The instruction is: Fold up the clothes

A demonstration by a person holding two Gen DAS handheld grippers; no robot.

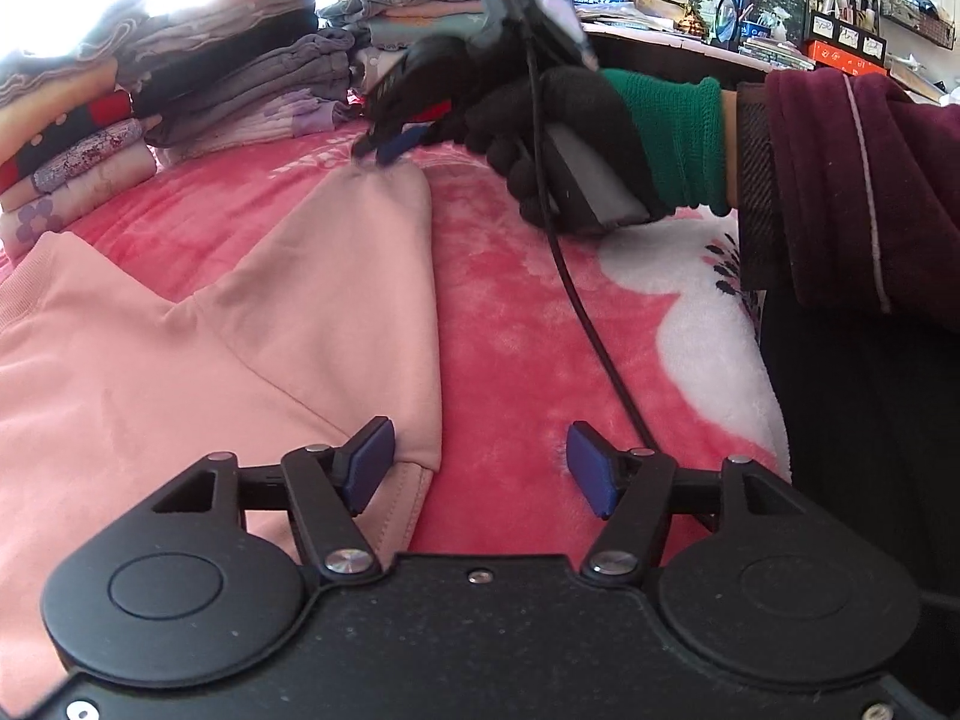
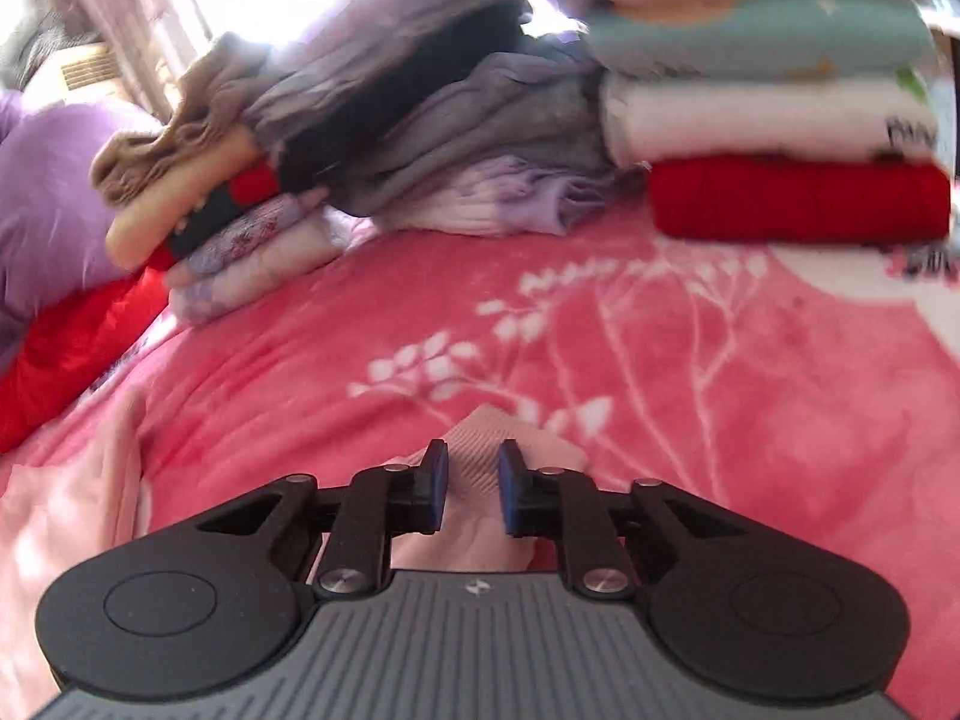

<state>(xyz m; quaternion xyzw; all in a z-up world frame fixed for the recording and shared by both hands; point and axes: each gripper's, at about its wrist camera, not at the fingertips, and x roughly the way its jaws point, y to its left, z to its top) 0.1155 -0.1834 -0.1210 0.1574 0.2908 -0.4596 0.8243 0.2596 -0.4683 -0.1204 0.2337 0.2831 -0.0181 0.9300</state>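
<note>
I have the left gripper (image 1: 480, 468) low over the bed, its blue pads (image 1: 371, 463) spread wide with nothing between them. The near cuff of the pink garment's (image 1: 180, 360) sleeve (image 1: 360, 300) lies just under and beside its left pad; its right pad hangs over the bare pink blanket (image 1: 528, 312). The garment is spread flat on the blanket ahead and to the left of this gripper, with the sleeve running away from it toward the far end.

At that far end, in the left wrist view, I see the right gripper (image 1: 384, 147) held by a black-and-green gloved hand (image 1: 576, 144), its tips down at the sleeve's far edge. The view there is blurred, so from this side I cannot tell how firmly it grips. A black cable (image 1: 591, 330) trails from it across the blanket toward the left gripper's right side.

From the right wrist view, the right gripper (image 2: 472, 486) has its pads (image 2: 437, 483) drawn close with a ribbed pink fold of the garment (image 2: 474, 456) standing between them; the cloth seems to touch both pads, so I read it as pinching the fabric, though the picture is smeared.

Ahead of the right gripper, beyond the white branch print, sit stacks of folded clothes (image 2: 420, 138), with a red folded piece (image 2: 798, 198) off to the right and a purple pillow (image 2: 54, 192) to the left.
</note>
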